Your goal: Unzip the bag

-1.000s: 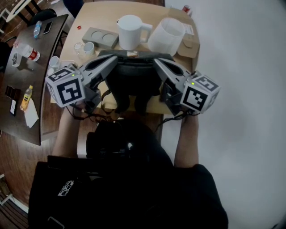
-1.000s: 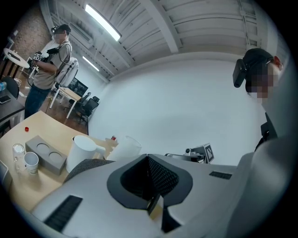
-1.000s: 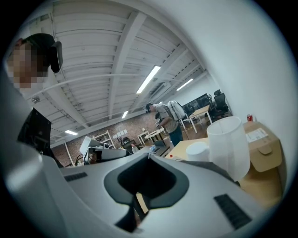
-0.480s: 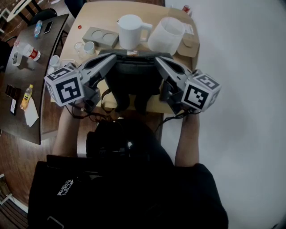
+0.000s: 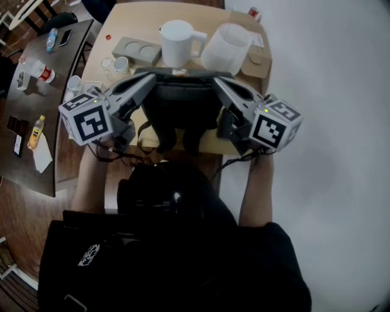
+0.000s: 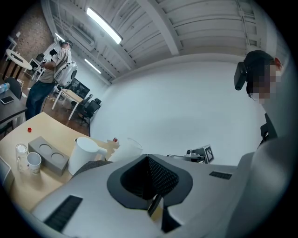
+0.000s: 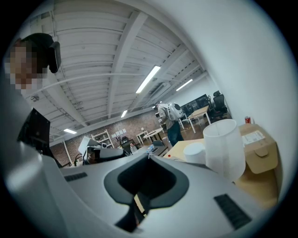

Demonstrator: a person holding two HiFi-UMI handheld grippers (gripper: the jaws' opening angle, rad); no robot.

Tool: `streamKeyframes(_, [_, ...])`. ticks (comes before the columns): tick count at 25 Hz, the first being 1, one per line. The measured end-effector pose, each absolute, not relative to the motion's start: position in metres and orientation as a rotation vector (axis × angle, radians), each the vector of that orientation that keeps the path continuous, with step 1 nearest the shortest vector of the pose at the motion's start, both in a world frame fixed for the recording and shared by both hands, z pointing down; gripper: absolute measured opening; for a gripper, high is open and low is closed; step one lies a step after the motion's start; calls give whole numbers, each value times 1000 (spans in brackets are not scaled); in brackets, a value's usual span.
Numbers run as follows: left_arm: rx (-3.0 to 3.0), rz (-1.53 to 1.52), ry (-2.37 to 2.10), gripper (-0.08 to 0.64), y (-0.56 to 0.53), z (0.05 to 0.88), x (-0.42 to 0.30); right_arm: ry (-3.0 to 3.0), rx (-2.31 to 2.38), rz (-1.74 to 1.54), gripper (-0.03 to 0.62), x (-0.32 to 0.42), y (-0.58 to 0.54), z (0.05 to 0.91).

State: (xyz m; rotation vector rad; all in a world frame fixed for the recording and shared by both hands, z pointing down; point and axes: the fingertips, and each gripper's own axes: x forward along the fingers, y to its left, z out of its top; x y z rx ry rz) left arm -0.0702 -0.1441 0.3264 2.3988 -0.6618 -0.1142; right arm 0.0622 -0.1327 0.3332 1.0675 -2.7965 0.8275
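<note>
The bag (image 5: 183,109) lies mid-frame. The left gripper (image 5: 152,77) is at its upper-left corner and the right gripper (image 5: 214,80) at its upper-right. Both have their fingers (image 5: 137,88) clenched.

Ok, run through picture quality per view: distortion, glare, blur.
Head view: sharp, evenly lit, though the dark bag shows little detail. Left gripper view: strong fisheye bending, black corners, bright ceiling light. Right gripper view: same fisheye, foreground slightly soft.

On the wooden table (image 5: 131,18) a white jug (image 5: 178,42) is standing between a grey two-recess tray (image 5: 136,50) and a translucent tub (image 5: 226,49), a cardboard box (image 5: 259,61) is sitting at the far right corner, and a yellow bottle (image 5: 36,133) is lying on the dark side table (image 5: 42,100) at left.
</note>
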Motion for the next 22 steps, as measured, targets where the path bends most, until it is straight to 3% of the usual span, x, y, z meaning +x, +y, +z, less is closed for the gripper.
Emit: streamKeyframes(22, [2377,-142,-694,5,-148,327,-88,-2802,1093,836,12,68,-137,331])
